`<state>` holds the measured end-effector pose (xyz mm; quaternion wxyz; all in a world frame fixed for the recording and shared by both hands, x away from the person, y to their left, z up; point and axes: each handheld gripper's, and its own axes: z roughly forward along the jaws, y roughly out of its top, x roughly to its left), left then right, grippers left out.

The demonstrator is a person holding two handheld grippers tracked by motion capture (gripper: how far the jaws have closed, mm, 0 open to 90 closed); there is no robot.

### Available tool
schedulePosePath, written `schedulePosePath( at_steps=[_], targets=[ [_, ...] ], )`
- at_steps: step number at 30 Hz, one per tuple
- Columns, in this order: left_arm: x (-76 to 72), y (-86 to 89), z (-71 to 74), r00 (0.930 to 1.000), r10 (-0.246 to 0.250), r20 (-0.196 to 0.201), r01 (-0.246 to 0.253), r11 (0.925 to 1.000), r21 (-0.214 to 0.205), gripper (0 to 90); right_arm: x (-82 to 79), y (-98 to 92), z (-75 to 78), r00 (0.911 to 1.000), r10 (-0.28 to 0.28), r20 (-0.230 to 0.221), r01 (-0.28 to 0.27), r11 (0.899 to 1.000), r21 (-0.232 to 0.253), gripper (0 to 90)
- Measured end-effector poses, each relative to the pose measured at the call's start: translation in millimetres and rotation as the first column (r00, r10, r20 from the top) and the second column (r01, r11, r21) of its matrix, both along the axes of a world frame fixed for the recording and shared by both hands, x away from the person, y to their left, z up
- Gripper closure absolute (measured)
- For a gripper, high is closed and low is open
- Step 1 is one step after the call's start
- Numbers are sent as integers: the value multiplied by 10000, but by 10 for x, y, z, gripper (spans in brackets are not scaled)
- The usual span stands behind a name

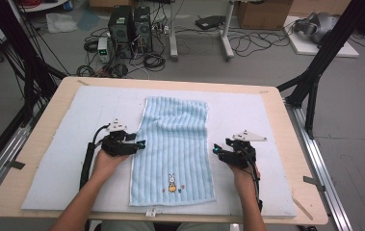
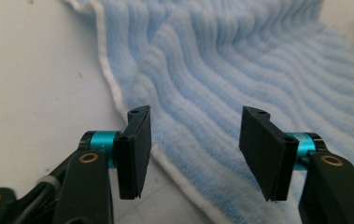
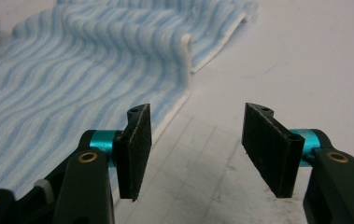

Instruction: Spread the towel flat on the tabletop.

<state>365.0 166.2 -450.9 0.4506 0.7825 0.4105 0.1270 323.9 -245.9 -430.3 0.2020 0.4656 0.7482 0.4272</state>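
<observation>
My left claw [image 1: 140, 143], at nine o'clock, and right claw [image 1: 215, 148], at three o'clock, stand released, each at a long edge of the blue towel [image 1: 174, 149]. Towel lies flat at centre of the white-padded surface [image 1: 64, 159], running towards twelve.

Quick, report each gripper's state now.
Left gripper: open, holding nothing, jaws at the towel's edge.
Right gripper: open, holding nothing, beside the towel.
</observation>
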Motion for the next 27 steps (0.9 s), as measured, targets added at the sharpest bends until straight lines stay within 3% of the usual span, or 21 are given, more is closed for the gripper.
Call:
schedulePosePath(
  at_steps=[1,3,6,7,11,13,15,17,20,22,24,27],
  targets=[
    [-2,-22,-7,10000,-70,-70,71,9998,178,481,7,32,-14,9998,127,-169,-126,9999,62,440],
    [-19,-66,-1,9999,-45,152,35,9980,636,552,8,88,-30,9988,374,-301,-373,9993,31,470],
    [-8,-79,0,9991,52,417,-99,9937,1120,795,22,221,-67,9955,816,-483,-833,9960,-334,525],
    [11,-64,1,9995,46,315,-79,9944,1057,865,35,273,-86,9931,982,-643,-1006,9943,-363,551],
    [93,-35,15,9983,450,371,-492,9914,1209,881,75,440,-173,9852,1160,-1258,-1275,9880,-869,602],
    [151,0,12,9956,815,458,-861,9904,1084,880,70,472,-165,9879,1004,-1179,-1125,9885,-1006,686],
    [214,40,-3,9938,1076,289,-1097,9904,844,880,84,485,-168,9877,1037,-1174,-1151,9888,-948,758],
    [247,34,2,9942,1032,300,-1056,9904,894,879,102,517,-167,9885,1030,-1107,-1142,9884,-1005,844],
    [262,37,3,9914,1236,428,-1269,9883,848,847,125,569,-174,9926,844,-868,-947,9879,-1227,859],
    [256,64,8,9900,1367,361,-1385,9890,515,683,141,570,-179,9942,681,-831,-776,9901,-1168,851],
    [233,99,34,9902,1375,227,-1375,9905,-10,538,129,565,-176,9951,598,-783,-686,9910,-1150,785],
    [173,116,86,9940,1032,371,-1016,9939,-428,460,80,541,-146,9970,605,-480,-655,9915,-1121,718]
  ],
)
